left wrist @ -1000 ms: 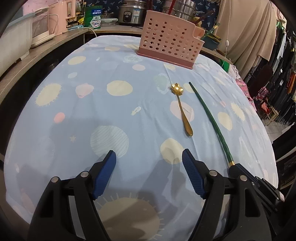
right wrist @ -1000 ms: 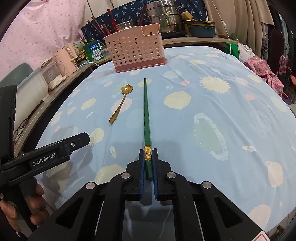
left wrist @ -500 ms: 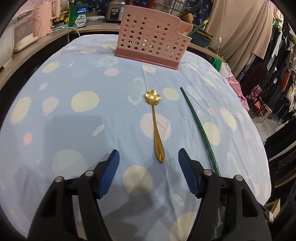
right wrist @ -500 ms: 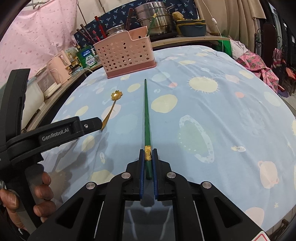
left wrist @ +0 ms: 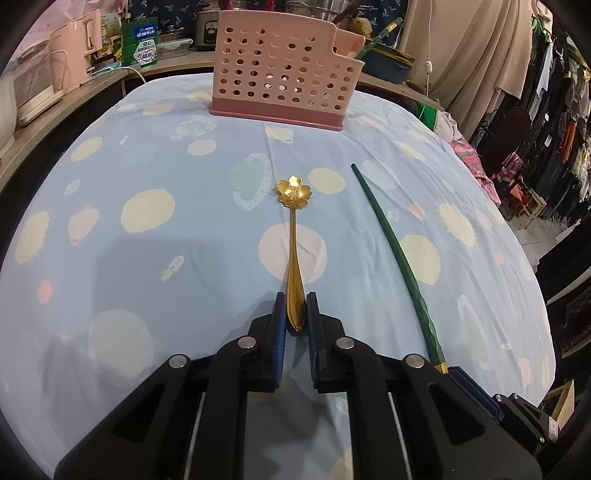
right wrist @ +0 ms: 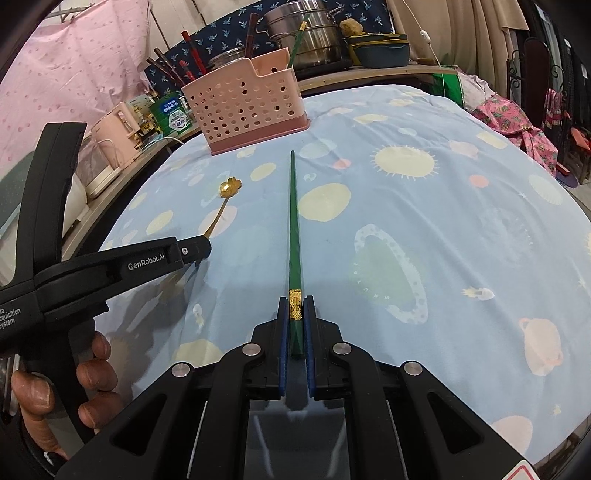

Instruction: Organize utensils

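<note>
A gold spoon [left wrist: 294,240] with a flower-shaped bowl lies on the blue patterned tablecloth [left wrist: 166,258], handle toward me. My left gripper [left wrist: 295,299] is closing around the handle's end, and its blue pads touch both sides of it. To the right lies a long green chopstick [left wrist: 391,240]. My right gripper [right wrist: 295,306] is shut on the green chopstick [right wrist: 294,221] at its gold-banded thick end, low over the cloth. The pink perforated utensil basket [right wrist: 243,107] stands at the table's far side with several chopsticks upright in it. The left gripper [right wrist: 201,251] shows from the side, held by a hand [right wrist: 92,369].
A counter behind the table carries a pink kettle [right wrist: 118,129], a green box [right wrist: 171,114], steel pots [right wrist: 310,33] and a dark dish [right wrist: 380,51]. Clothes hang at the right [left wrist: 554,110]. The table's edge drops off on the right.
My left gripper moved right and forward to the spoon's handle and its jaws closed around it. The right gripper stayed shut on the chopstick in place.
</note>
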{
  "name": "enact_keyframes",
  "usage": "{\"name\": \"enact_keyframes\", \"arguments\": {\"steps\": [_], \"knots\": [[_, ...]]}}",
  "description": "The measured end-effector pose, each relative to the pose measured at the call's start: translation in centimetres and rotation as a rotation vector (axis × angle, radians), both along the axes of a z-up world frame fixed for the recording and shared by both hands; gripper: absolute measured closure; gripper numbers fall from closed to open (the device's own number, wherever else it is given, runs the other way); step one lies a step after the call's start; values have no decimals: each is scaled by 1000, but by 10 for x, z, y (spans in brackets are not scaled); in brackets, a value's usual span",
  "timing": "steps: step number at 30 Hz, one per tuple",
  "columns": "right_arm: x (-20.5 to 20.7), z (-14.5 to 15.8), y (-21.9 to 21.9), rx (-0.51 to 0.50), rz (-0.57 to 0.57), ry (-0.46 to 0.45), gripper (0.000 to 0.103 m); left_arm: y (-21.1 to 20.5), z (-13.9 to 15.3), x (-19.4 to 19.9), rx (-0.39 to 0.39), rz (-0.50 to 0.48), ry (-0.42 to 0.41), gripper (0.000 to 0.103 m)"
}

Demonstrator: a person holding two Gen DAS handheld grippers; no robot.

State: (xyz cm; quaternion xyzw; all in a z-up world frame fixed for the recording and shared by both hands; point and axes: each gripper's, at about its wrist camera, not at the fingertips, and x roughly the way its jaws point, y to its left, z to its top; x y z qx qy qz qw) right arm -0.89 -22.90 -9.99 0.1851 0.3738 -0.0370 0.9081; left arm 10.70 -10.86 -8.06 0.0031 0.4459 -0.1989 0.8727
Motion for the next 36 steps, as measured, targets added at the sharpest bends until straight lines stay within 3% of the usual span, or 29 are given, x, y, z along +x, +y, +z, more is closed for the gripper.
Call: {"name": "enact_keyframes", "arguments": {"steps": [7, 19, 26, 29, 36], "knots": [[0, 0, 0, 1, -1, -6, 96, 11, 6, -5, -33, 11, 19, 93], [-8, 12, 2, -3, 1, -39, 96, 45, 35, -14, -78, 72, -19, 93], [-13, 28, -2, 17, -8, -79, 96, 61, 51, -14, -96, 103, -53, 94], [-16, 36, -5, 22, -14, -100, 96, 64, 56, -11, -95, 110, -66, 102], [-17, 57, -13, 41, -29, -150, 96, 67, 61, -8, -87, 114, -72, 102]]}}
